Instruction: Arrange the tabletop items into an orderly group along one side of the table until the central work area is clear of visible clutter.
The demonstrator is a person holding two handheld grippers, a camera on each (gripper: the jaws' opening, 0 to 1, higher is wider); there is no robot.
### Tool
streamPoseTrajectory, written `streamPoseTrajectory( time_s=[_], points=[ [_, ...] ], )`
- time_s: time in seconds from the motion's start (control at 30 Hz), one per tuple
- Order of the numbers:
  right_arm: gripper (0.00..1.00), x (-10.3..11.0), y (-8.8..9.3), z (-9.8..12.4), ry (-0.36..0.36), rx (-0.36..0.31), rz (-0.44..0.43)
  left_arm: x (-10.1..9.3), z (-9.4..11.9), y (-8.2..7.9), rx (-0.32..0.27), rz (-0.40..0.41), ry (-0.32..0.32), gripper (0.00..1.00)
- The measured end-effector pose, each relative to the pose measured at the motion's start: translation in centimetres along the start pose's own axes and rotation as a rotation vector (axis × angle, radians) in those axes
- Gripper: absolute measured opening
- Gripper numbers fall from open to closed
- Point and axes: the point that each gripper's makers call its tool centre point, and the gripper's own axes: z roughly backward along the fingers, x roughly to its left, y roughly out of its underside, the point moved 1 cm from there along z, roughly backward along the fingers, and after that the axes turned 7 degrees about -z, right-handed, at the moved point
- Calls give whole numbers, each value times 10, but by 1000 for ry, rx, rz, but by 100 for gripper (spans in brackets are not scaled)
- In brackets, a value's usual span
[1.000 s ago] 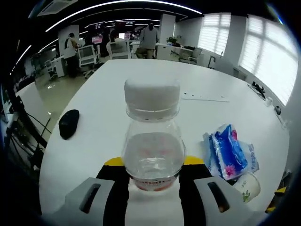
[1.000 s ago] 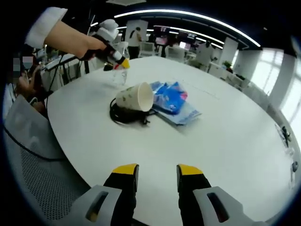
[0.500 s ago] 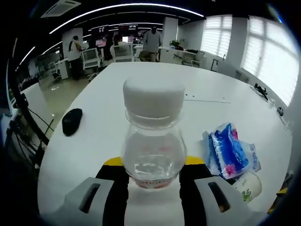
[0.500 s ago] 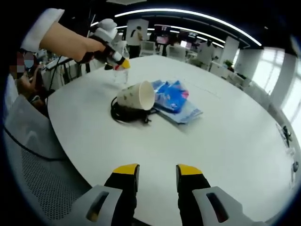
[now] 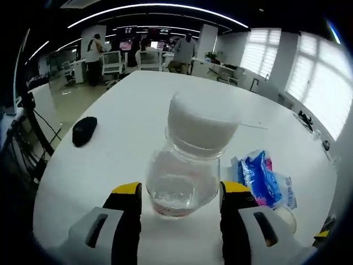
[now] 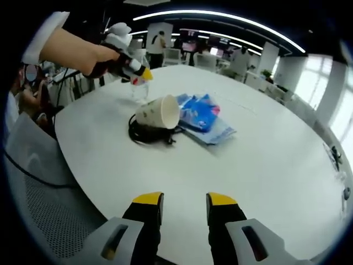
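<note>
L gripper (image 5: 181, 194) has its jaws spread w/ a clear round plastic bottle (image 5: 185, 176) tilted between them on the smooth white table (image 5: 127, 127); can't tell if they touch it. R gripper (image 6: 178, 200) is empty, jaws apart. Paper cup (image 6: 159, 112) lies on its side on a black cable coil (image 6: 144, 135), beside crinkly blue packs (image 6: 201, 118).

Count on white table (image 6: 265, 160):
- clear plastic bottle (image 5: 185, 160), white cap: 1, between left gripper's jaws
- paper cup (image 6: 159, 113): 1, on its side, well ahead of right gripper's jaws
- blue tissue pack (image 6: 201, 113): 2, stacked
- black cable coil (image 6: 144, 134): 1
- black computer mouse (image 5: 84, 130): 1
</note>
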Motion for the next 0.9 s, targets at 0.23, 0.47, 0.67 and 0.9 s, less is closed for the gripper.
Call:
streamPoseTrajectory(
  time_s=[0.23,0.47,0.67,0.9],
  points=[
    [29,-1,-3,3,0,-14,-8,-8,22,5,-40,-25,69,77],
    [29,0,-5,4,-4,-29,-13,0,54,10,-129,-65,125,95],
    [29,0,-3,5,-13,-24,-2,13,91,33,-161,-104,137,100],
    [29,6,-5,4,-36,-36,-3,17,136,64,-176,-185,145,100]
  ],
)
